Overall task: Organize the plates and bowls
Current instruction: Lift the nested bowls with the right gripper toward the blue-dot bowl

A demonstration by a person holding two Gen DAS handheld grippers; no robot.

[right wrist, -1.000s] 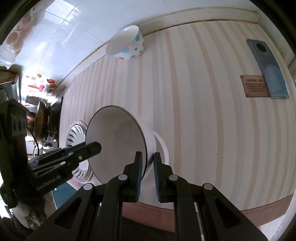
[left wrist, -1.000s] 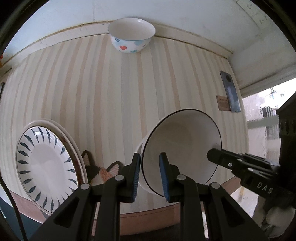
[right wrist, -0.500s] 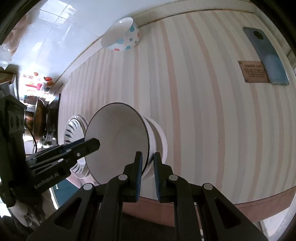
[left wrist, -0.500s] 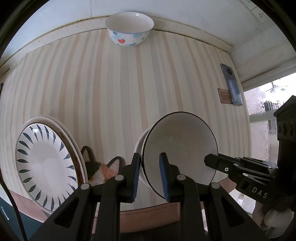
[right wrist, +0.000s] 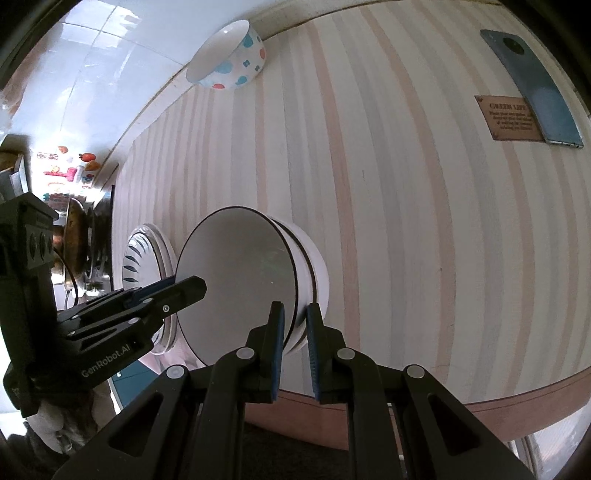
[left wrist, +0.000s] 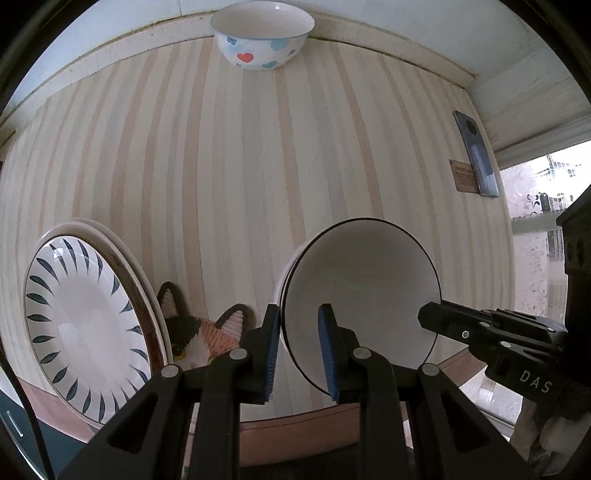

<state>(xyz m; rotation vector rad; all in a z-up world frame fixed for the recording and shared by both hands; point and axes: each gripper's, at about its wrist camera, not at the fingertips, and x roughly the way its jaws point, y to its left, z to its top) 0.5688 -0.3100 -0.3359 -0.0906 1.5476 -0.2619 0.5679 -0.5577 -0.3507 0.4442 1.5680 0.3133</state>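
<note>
- Here, both grippers clamped on same black-rimmed bowl (left wrist: 360,299), nested in white bowl (right wrist: 317,273) beneath, near front edge of striped table (left wrist: 229,166).
- L gripper (left wrist: 298,347): fingers pinching bowl's left rim.
- R gripper (right wrist: 295,336): fingers closed on rim, opp. side.
- Stacked plates (left wrist: 85,314) w/ dark leaf marks left of bowls, beside cat-face mat (left wrist: 199,332).
- Heart-print bowl (left wrist: 262,33) at far edge, well apart.
- Phone (right wrist: 532,88) far right, touching small brown card (right wrist: 511,118).
</note>
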